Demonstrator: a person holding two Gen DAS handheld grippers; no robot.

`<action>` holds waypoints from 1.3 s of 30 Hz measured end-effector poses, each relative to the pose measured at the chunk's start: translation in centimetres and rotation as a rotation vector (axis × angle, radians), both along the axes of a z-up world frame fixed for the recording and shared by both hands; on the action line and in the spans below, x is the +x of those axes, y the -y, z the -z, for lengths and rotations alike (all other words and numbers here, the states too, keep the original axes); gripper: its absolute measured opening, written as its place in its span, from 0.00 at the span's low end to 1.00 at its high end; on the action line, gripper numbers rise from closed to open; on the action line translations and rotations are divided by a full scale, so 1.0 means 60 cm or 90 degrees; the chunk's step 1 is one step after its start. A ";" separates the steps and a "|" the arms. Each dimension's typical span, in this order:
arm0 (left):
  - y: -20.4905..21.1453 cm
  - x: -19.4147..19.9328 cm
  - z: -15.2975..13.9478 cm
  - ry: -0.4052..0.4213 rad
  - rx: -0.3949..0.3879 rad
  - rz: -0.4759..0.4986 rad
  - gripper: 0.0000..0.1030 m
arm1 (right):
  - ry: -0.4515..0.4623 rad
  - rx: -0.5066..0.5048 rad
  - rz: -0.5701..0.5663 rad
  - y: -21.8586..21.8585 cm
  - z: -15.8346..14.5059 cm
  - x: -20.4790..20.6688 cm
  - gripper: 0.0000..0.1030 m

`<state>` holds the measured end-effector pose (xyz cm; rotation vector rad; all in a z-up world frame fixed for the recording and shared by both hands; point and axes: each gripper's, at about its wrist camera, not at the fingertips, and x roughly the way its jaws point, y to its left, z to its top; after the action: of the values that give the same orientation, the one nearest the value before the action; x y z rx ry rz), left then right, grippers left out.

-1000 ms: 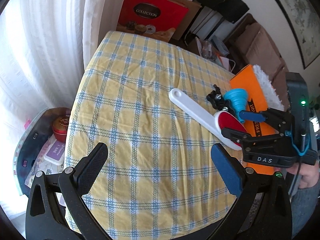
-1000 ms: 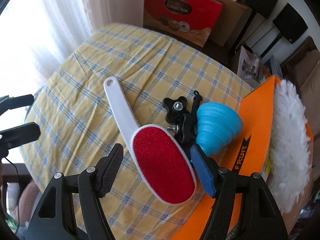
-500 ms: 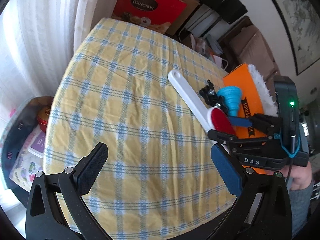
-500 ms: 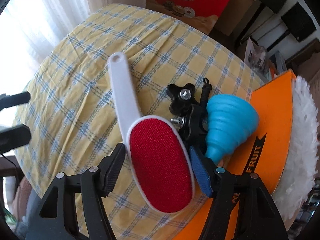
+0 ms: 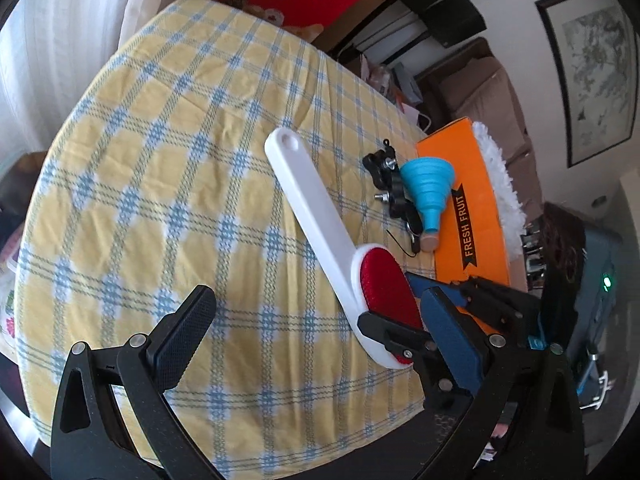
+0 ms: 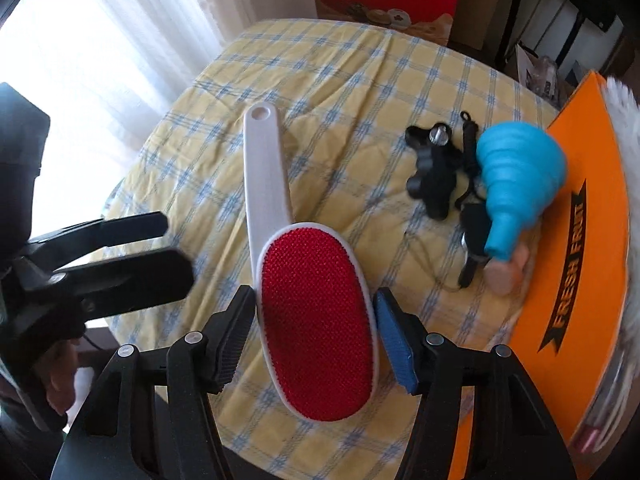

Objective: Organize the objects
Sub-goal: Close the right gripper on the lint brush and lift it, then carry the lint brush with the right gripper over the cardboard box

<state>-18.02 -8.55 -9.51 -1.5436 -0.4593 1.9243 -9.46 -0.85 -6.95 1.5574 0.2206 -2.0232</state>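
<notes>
So the lint brush is lying flat on the yellow-and-blue checked tablecloth, red fabric pad facing up, white handle pointing away toward the far edge. The right gripper straddles the red head, and its jaws have just been closing in. The black pad looks like it's touching the white rim on one side; the blue pad sits just beside the other rim, so I can't say it's actually clamped yet. The left gripper hangs over bare cloth nearby with its jaws wide apart and nothing between them.

Handling-wise, I'd guess this thing is light, hollow plastic: stiff, not fragile. The smooth white rim could be a bit slick, while the red nap is soft and grippy. Pinching across the head works, but the long handle will want to swing or droop, so a firm squeeze is worth it.

Just to the right sit a black screw-knob mount, a blue collapsible funnel and an orange "FRESH FRUIT" box.
</notes>
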 end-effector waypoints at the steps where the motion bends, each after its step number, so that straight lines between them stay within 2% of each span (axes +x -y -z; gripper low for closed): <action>1: -0.001 0.002 0.001 0.001 0.000 0.000 0.99 | -0.008 -0.001 0.004 -0.002 -0.002 0.006 0.61; 10: -0.028 0.017 0.001 0.000 0.001 0.010 0.98 | -0.018 -0.009 0.031 -0.029 0.010 0.039 0.63; 15: -0.050 0.032 0.003 0.002 -0.004 0.030 0.93 | -0.027 -0.034 0.051 -0.037 0.013 0.049 0.59; 19: -0.060 0.040 0.002 0.003 -0.003 0.038 0.90 | -0.002 -0.081 0.088 -0.054 0.008 0.048 0.59; 21: -0.065 0.042 0.000 0.004 -0.004 0.041 0.85 | 0.015 -0.094 0.105 -0.064 0.004 0.049 0.59; 27: -0.084 0.050 -0.007 0.009 0.003 0.058 0.75 | 0.008 -0.116 0.109 -0.067 -0.017 0.055 0.59; 30: -0.092 0.056 -0.007 0.014 0.012 0.065 0.61 | 0.013 -0.134 0.109 -0.069 -0.021 0.061 0.58; 33: -0.098 0.061 -0.008 0.012 0.006 0.067 0.53 | 0.008 -0.138 0.108 -0.071 -0.024 0.068 0.58; 39: -0.100 0.063 -0.022 0.001 0.020 0.065 0.50 | -0.022 -0.131 0.111 -0.080 -0.036 0.077 0.58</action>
<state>-14.26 -2.55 -8.16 -1.5191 -0.4008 1.8300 -4.84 3.95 -4.79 1.4575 -0.1119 -2.1309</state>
